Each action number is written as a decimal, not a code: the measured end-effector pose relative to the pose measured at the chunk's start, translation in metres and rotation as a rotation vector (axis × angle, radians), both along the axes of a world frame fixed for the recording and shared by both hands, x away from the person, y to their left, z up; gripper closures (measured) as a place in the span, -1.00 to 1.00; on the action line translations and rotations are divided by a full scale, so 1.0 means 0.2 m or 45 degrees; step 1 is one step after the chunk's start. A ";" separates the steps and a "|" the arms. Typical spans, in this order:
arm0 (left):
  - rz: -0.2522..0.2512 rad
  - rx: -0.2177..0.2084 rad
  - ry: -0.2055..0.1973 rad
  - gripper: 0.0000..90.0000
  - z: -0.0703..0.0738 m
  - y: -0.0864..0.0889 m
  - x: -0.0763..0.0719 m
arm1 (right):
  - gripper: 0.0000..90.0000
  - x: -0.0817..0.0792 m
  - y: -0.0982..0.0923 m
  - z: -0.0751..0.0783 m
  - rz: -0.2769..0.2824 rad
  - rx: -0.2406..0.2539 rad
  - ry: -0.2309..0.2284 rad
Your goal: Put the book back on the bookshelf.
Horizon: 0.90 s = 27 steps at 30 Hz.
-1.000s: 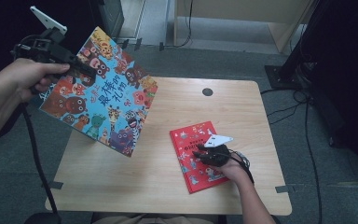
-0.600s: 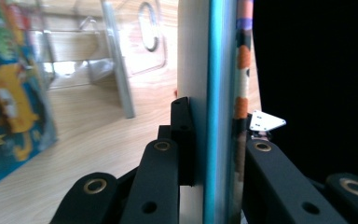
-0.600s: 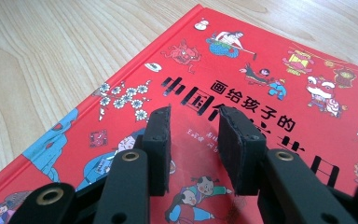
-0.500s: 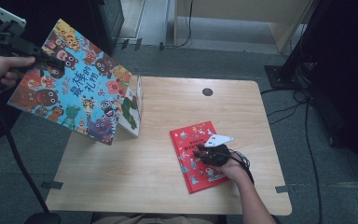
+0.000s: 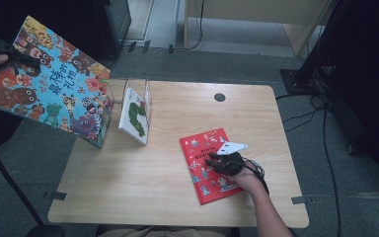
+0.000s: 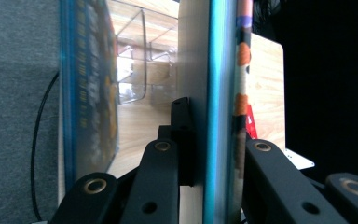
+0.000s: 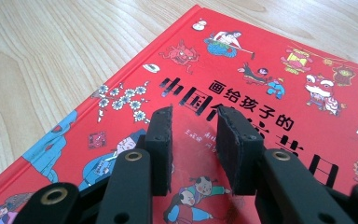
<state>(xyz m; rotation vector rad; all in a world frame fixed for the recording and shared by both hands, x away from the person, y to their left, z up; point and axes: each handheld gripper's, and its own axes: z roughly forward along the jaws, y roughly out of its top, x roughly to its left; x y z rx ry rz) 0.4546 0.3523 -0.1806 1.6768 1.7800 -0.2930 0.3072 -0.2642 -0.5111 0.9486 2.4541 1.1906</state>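
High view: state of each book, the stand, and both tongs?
Big colourful book: lifted off the table, tilted, clamped in the left tongs.
Red book: flat on the table, cover up.
Right tongs: open, resting on the red book.
Clear stand: upright, holding a white book.

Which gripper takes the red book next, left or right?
Right. The right gripper rests over the red book, jaws apart with nothing between them. The left gripper is shut on the big colourful book, held in the air off the table's left side.

Overhead camera faces table (image 5: 148,197); gripper cameras close.
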 end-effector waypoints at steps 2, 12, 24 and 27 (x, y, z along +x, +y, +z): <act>0.015 0.002 0.005 0.82 -0.01 0.02 0.01 | 0.48 0.00 0.00 0.00 0.002 0.001 0.002; 0.059 0.118 0.036 0.82 -0.04 0.05 0.05 | 0.50 0.00 0.00 0.00 -0.002 0.005 0.005; 0.038 0.153 0.078 0.81 -0.18 0.00 0.10 | 0.52 0.01 -0.01 0.00 -0.005 0.010 0.009; 0.034 0.188 0.090 0.81 -0.23 -0.02 0.11 | 0.52 0.00 0.00 0.00 -0.006 0.005 0.006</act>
